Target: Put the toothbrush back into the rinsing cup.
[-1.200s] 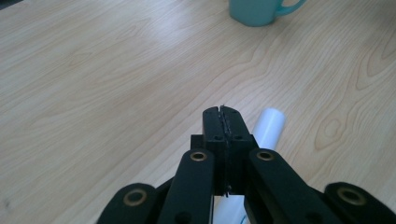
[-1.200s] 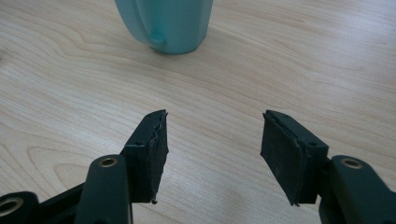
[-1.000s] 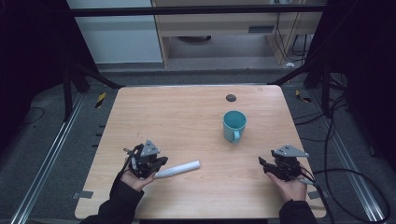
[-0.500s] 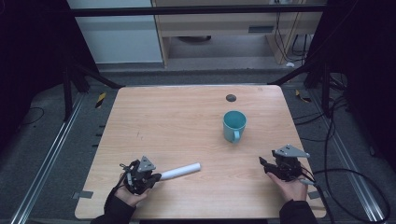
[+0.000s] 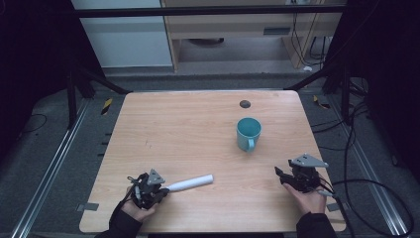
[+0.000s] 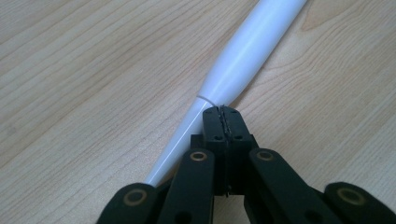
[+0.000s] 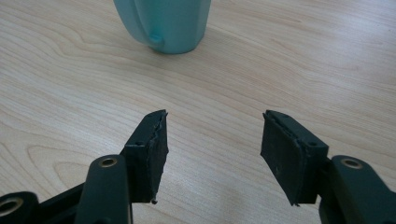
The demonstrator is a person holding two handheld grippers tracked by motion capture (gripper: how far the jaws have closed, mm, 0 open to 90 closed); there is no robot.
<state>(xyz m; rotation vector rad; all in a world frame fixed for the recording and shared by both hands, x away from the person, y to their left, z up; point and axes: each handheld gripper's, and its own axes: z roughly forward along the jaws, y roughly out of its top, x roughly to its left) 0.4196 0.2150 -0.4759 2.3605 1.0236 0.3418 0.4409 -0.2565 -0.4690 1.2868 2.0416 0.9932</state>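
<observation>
High view: pale wooden table [image 5: 198,134]; teal ceramic mug [image 5: 247,133] upright right of centre, handle toward the person. White plastic cylinder-shaped tube [image 5: 190,183] lying near the front left edge, narrow end at the left gripper [image 5: 148,188]. Left gripper view: jaws pressed together just above the tube's thin end [image 6: 187,130], contact not clear. Right gripper [image 7: 212,144] spread wide, nothing between, low over bare wood, mug [image 7: 163,23] ahead.

White tube [image 5: 190,182] flat on table; teal mug [image 5: 247,133] upright.
</observation>
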